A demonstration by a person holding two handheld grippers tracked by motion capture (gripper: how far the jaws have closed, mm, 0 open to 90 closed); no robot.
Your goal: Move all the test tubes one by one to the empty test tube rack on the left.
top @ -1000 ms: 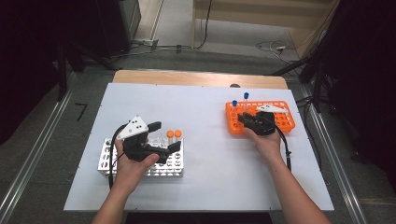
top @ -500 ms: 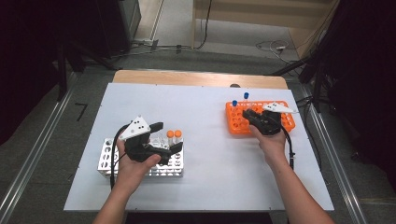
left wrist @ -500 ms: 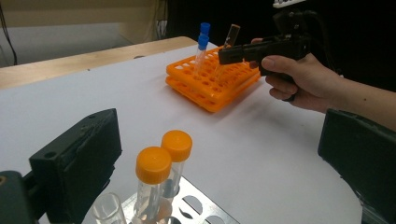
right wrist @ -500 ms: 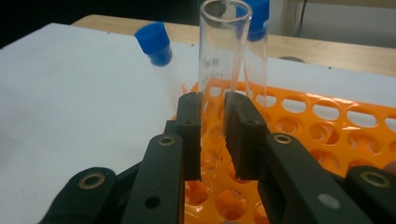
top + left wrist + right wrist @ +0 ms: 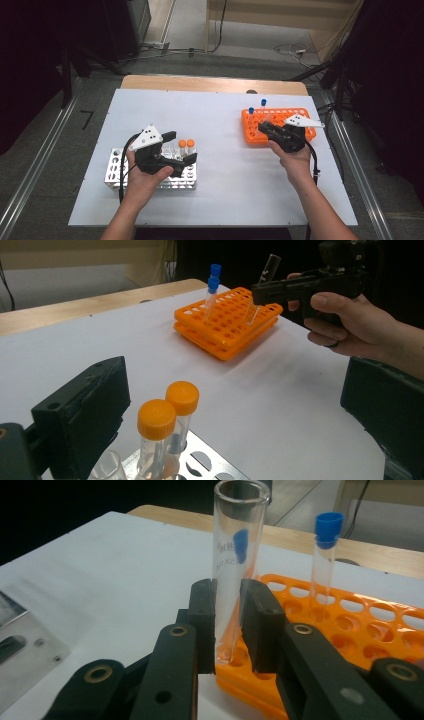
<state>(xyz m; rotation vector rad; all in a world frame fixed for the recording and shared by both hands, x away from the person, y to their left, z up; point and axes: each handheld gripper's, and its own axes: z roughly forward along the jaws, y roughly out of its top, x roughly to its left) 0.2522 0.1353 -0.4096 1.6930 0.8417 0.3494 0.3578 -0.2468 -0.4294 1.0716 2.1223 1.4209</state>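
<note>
My right gripper (image 5: pixel 228 625) is shut on a clear, uncapped glass tube (image 5: pixel 235 555). It holds the tube tilted over the near-left corner of the orange rack (image 5: pixel 300 134). I cannot tell whether the tube's bottom sits in a hole. Two blue-capped tubes (image 5: pixel 257 112) stand at the rack's far left corner. My left gripper (image 5: pixel 179 148) is open over the metal rack (image 5: pixel 116 170). Its jaws stand either side of two orange-capped tubes (image 5: pixel 167 415) without touching them. From the left gripper view, my right gripper (image 5: pixel 260 292) and its clear tube (image 5: pixel 263 282) show beyond the orange rack (image 5: pixel 227 322).
The white table top (image 5: pixel 220 165) lies bare between the two racks. A wooden strip (image 5: pixel 210 84) runs along its far edge. The metal rack (image 5: pixel 20 635) shows at the left of the right gripper view. Cables trail from both grippers toward the person.
My left gripper has swung right and forward, so its open jaws now flank the orange-capped tubes. My right gripper has barely shifted over the orange rack.
</note>
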